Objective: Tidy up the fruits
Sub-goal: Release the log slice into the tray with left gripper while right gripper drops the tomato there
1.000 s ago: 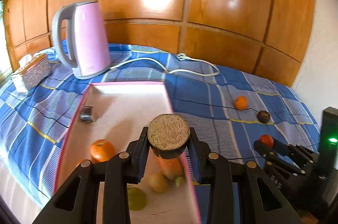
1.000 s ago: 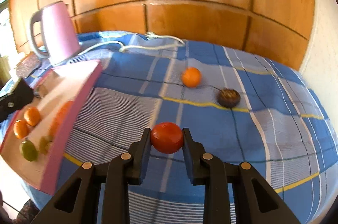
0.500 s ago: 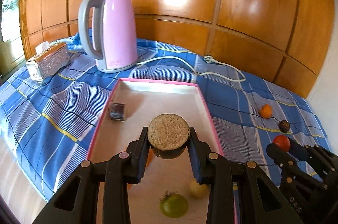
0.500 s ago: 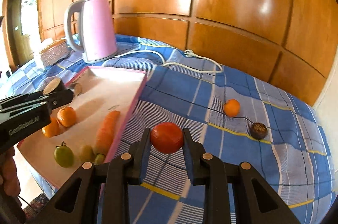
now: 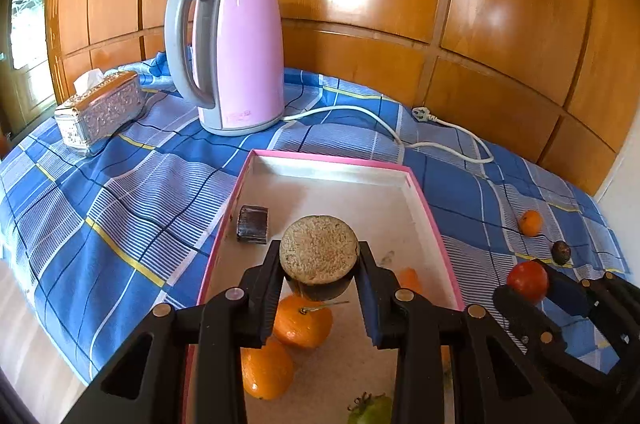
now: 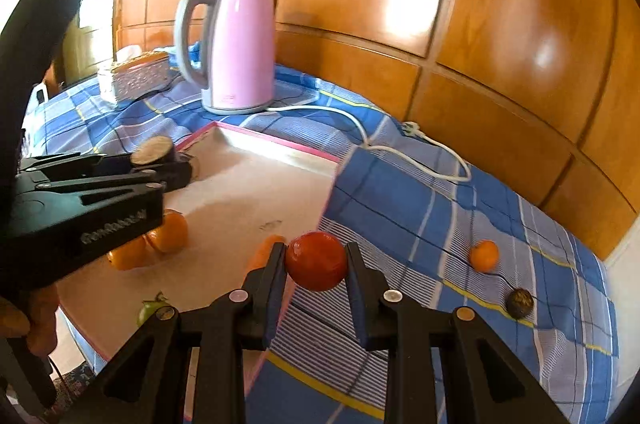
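My left gripper [image 5: 319, 256] is shut on a brown round piece with a speckled tan top [image 5: 318, 248], held above the middle of the pink-rimmed tray [image 5: 332, 160]. In the tray lie two oranges [image 5: 302, 320], a carrot [image 5: 408, 278], a green tomato [image 5: 370, 412] and a dark square piece [image 5: 253, 224]. My right gripper [image 6: 316, 260] is shut on a red tomato [image 6: 316, 264] and hangs over the tray's right rim [image 6: 260, 140]. On the blue checked cloth to the right sit a small orange [image 6: 484, 255] and a dark round fruit [image 6: 519, 303].
A pink kettle [image 5: 236, 52] stands behind the tray, its white cord [image 5: 400, 140] trailing right across the cloth. A silver tissue box [image 5: 100, 108] is at the back left. Wooden panels close off the back. A hand [image 6: 36, 328] holds the left gripper's handle.
Both grippers have moved left with their loads. The left one went from the tray's right rim to over its middle. The right one went from over the cloth to the tray's right rim.
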